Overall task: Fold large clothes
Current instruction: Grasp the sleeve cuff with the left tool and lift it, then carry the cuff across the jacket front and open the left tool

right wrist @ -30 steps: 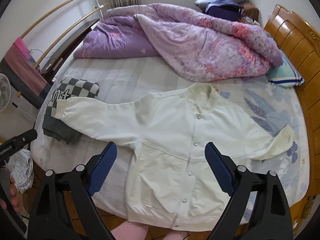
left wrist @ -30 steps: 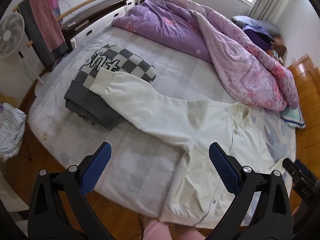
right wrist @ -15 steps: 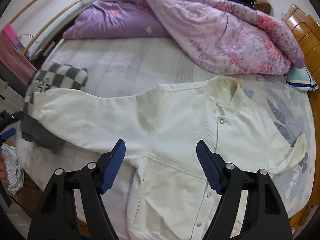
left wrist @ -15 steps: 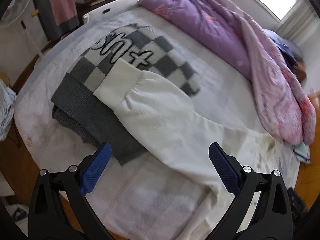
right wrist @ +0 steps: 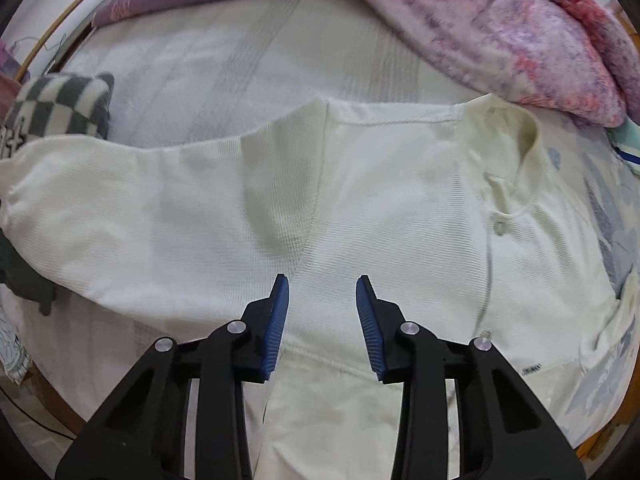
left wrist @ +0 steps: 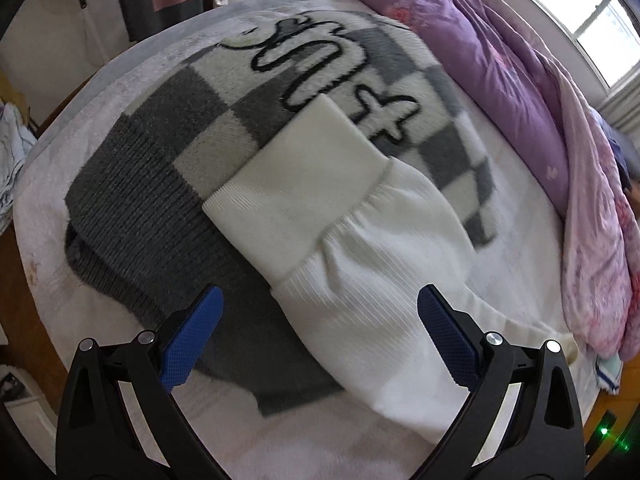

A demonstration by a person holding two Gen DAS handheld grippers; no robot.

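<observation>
On the bed the cream jacket lies spread, its cuff draped over the folded checkered sweater, so the released left gripper risks pinching both, while the half-open right gripper grasps nothing.

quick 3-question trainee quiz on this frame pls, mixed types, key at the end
1. True or false: the cuff of the white jacket lies on the checkered sweater.
2. Multiple choice: the left tool is A) shut on the cuff, B) open with the sleeve between its fingers, C) shut on the purple duvet.
3. Fill in: the right tool, open, points at the jacket near its ___ seam, where sleeve meets body.

Key: 1 true; 2 B; 3 armpit.
</observation>
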